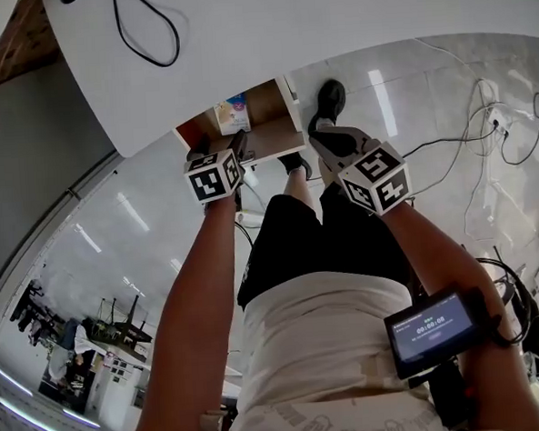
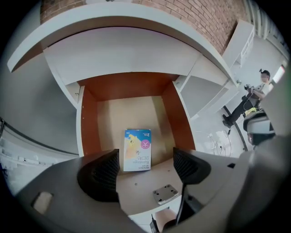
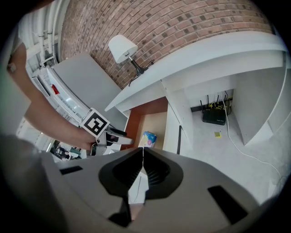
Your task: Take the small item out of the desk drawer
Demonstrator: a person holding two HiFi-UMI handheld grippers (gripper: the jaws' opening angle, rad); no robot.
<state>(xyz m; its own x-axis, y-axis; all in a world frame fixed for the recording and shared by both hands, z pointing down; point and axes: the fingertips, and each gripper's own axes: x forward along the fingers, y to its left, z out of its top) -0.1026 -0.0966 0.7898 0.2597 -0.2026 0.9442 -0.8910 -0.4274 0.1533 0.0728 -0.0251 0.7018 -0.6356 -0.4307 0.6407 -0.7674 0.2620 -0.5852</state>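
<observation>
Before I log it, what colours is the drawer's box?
Box: blue, yellow and white; best in left gripper view.

Box (image 2: 137, 149) in drawer (image 2: 88, 129)

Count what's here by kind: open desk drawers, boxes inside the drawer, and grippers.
Open drawer: 1
Box lying in it: 1
Grippers: 2, the left gripper, open, and the right gripper, shut
Total: 4

- The left gripper (image 2: 145, 158) points forward and down, its jaws wide apart.
- The right gripper (image 3: 142, 152) has its jaws pressed together.
- Bare left arm (image 1: 188, 297) and right arm (image 1: 435, 245) stretch forward, grippers near each other.
</observation>
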